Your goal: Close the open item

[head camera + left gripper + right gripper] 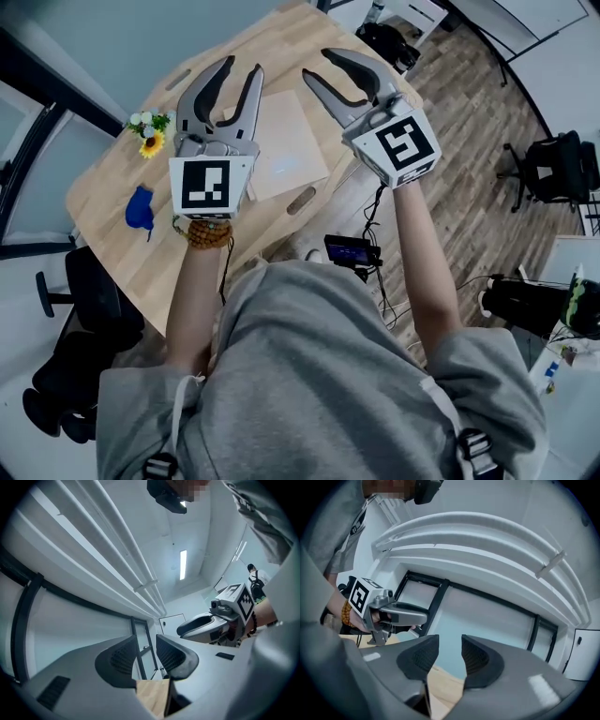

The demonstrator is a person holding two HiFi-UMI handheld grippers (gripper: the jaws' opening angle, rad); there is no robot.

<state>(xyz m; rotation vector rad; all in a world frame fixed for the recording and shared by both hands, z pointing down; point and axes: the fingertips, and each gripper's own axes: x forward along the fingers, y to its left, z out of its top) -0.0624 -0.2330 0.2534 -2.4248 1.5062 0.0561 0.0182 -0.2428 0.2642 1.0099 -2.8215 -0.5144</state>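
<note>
Holds a gripper in each hand, raised over a wooden desk (103,202), both in the upper half of the head view. At upper centre-left, the left gripper (242,67), jaws spread with a clear gap and pinching nothing. In its own view, the same left gripper (147,651) pointing at a wall of windows, with only a dark window frame and a strip of pale desk edge in the gap. Just right of it in the head view, the right gripper (317,64), likewise spread and empty. In its own view, the right gripper (450,654) with only glass and a wedge of desk between the pads. On the desk at upper centre of the head view, a flat pale item (286,141), lying flat with one plain face up, below and between the two grippers in the frame, its left side hidden behind the left gripper, touched by neither. Toward the upper left, a small bunch of flowers (150,134); below that, near the desk's left edge, a blue thing (139,208). On the left wrist, a bead bracelet (208,232). At lower left, off the desk, a black chair (89,291).
</note>
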